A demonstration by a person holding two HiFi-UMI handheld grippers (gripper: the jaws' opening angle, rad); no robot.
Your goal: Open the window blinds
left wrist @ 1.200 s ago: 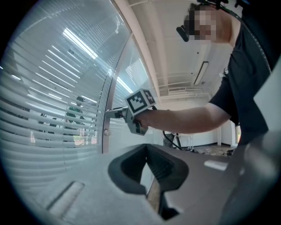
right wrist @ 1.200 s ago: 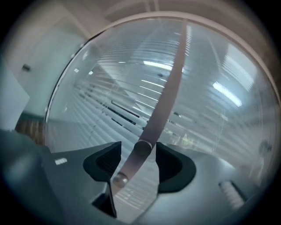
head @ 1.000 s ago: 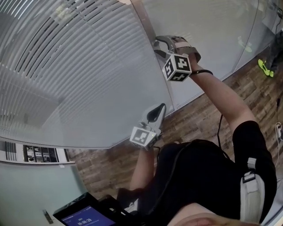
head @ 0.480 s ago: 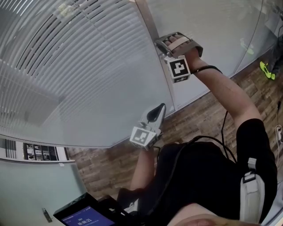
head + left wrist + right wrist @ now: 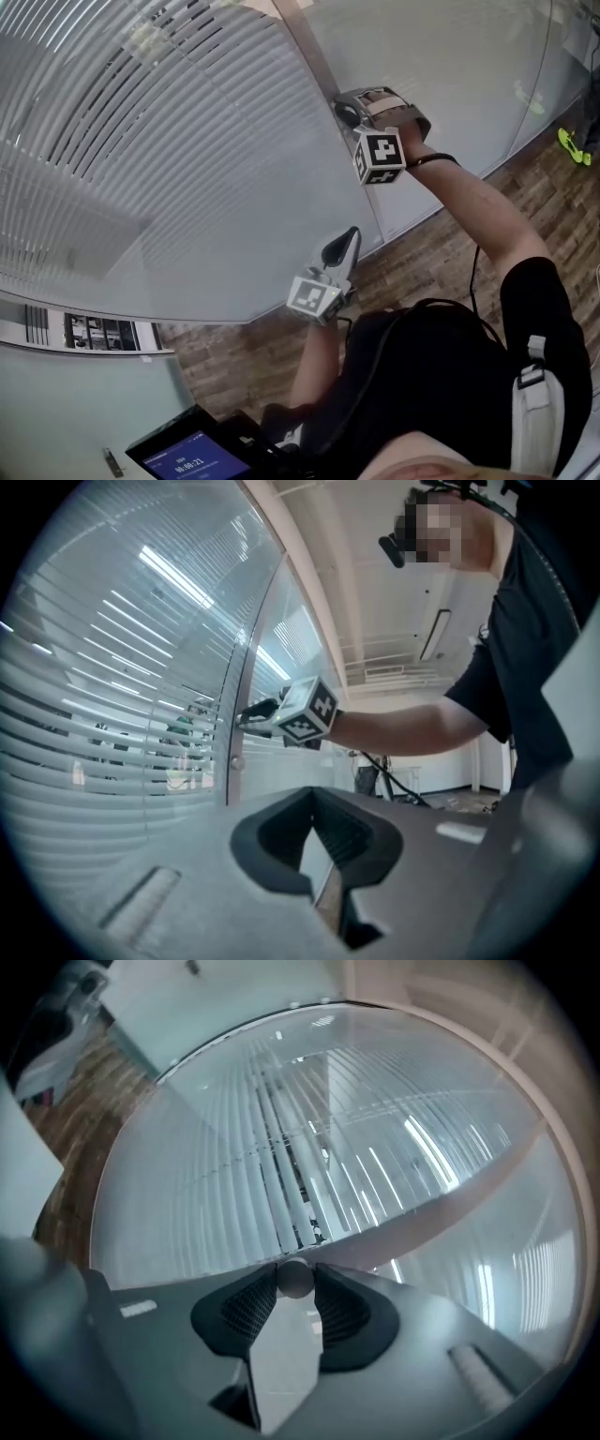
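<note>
The wood-plank floor (image 5: 427, 258) ran below the foot of the glass partition (image 5: 450, 84), which stood on it along its far edge. Near the floor's right edge lay a bright yellow-green object (image 5: 565, 143), too small to identify.

Two grippers (image 5: 351, 238) (image 5: 343, 107), one knob (image 5: 294, 1279), one blind (image 5: 187, 141)

Only one writing shows: white digits, like a clock reading, on a dark screen (image 5: 192, 457) at the near left, too small to read surely. The cubes on the left gripper (image 5: 353, 232) and the right gripper (image 5: 341, 107) carry only black-and-white square markers
</note>
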